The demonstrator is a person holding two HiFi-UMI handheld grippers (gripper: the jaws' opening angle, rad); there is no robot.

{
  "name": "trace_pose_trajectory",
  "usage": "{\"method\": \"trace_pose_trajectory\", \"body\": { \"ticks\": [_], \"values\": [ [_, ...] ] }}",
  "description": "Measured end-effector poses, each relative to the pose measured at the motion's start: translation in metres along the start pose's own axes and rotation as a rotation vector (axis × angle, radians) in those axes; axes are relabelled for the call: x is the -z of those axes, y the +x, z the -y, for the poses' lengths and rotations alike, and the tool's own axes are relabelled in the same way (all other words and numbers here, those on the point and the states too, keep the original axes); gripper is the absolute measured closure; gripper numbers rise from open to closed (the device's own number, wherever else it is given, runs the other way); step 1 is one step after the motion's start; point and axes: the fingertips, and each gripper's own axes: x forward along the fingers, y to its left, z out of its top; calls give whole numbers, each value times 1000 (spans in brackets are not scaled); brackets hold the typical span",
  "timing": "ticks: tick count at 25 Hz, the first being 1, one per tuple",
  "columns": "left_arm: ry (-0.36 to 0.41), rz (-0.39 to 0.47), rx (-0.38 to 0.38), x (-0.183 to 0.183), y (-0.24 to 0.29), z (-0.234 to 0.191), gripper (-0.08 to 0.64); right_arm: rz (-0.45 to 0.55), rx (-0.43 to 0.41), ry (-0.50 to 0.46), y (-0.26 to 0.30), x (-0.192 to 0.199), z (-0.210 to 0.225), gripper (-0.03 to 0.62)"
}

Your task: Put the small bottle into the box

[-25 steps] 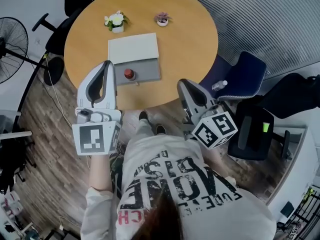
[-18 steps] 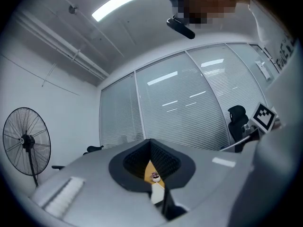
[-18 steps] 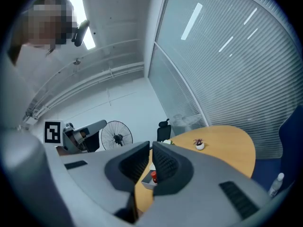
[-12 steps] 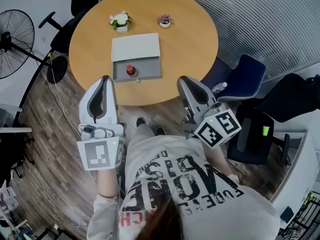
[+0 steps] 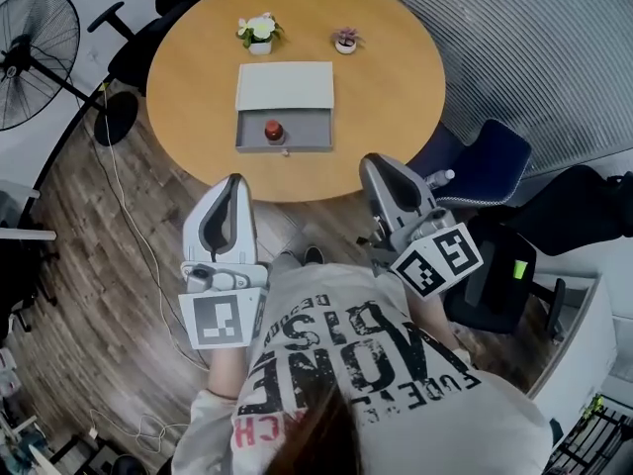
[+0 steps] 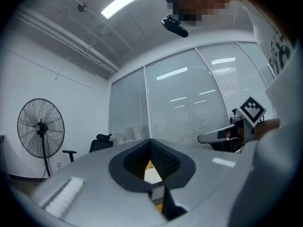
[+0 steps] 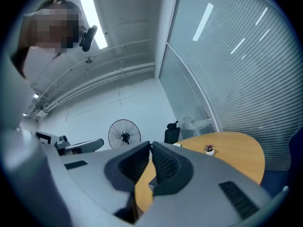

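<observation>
Closest to the camera is the person's printed tee [image 5: 376,364], with both tools held out in front of it over the wood floor [image 5: 129,295]. Neither one reaches the worktop edge. The left gripper [image 5: 235,182] points toward the table, marker cube on its back end. In its own view the fingers [image 6: 135,161] are clenched tip to tip with nothing caught between them, just a sliver of the worktop showing through the gap lower down. The right gripper [image 5: 374,162] sits a bit further right and angled slightly. Its fingers [image 7: 166,167] are pressed together at the tips too, and they're empty as well.

Next out is the round wooden worktop [image 5: 396,77]. The gray box [image 5: 302,139] lies on it a little left of centre, with its pale lid [image 5: 285,85] flipped open flat on the far side. The small bottle [image 5: 272,129], the one with the red cap, is already standing inside the box's open tray, somewhat left of its middle and well away from both grippers.

Beyond the box are two little pots near the far rim: a white-flowered plant [image 5: 259,30] on the left and a tiny pink plant [image 5: 345,40] on the right, set apart from each other.

Around the table there's a standing fan [image 5: 35,57] off to the left, a black chair [image 5: 148,43] next to it, and a blue chair [image 5: 490,156] on the right.
</observation>
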Motion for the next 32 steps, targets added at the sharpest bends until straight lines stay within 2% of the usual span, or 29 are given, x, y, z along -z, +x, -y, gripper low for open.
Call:
{"method": "trace_pose_trajectory", "body": {
  "ticks": [2, 7, 12, 22, 32],
  "values": [
    [-41, -29, 1, 11, -6, 2, 551, -16, 6, -16, 4, 4, -2, 569],
    [-41, -98, 28, 29, -14, -8, 551, -25, 14, -40, 23, 10, -15, 568],
    [-20, -100, 53, 27, -12, -30, 551, -3, -2, -44, 44, 9, -36, 569],
    [-30, -115, 119, 34, 1, -38, 549, -20, 41, -44, 59, 20, -41, 569],
    [-46, -100, 116, 34, 8, -39, 549, -32, 25, -47, 65, 23, -41, 569]
  ]
}}
